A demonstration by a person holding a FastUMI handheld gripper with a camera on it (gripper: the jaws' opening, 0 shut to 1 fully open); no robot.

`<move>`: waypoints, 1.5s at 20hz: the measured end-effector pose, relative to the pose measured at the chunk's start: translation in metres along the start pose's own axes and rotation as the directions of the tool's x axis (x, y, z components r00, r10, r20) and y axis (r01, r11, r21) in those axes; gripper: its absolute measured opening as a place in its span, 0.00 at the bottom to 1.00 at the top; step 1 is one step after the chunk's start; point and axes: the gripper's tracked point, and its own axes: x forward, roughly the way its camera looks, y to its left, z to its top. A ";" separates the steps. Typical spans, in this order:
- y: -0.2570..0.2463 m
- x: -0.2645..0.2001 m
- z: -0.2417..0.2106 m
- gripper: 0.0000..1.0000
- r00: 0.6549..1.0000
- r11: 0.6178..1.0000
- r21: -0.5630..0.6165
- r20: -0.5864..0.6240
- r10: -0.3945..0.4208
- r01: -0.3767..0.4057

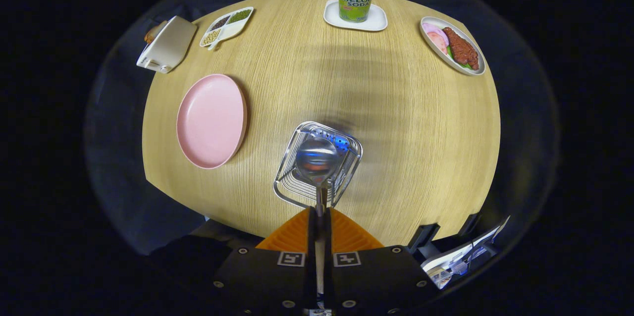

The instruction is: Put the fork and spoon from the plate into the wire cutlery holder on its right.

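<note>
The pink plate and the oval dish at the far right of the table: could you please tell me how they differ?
The pink plate is round and bare; the oval dish is pale and carries food. The pink plate lies left of the wire cutlery holder, near the gripper, which grips a spoon over the holder; the oval dish sits far beyond. Both rest flat on the wooden table.
</note>
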 end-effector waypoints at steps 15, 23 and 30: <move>0.001 -0.085 0.104 0.22 0.701 0.992 0.126 0.709 -0.072 -0.026; 0.027 -0.200 0.112 0.80 0.261 0.995 0.086 0.960 -0.098 0.054; 0.038 -0.285 0.101 0.97 -0.004 0.987 0.107 0.994 -0.108 0.121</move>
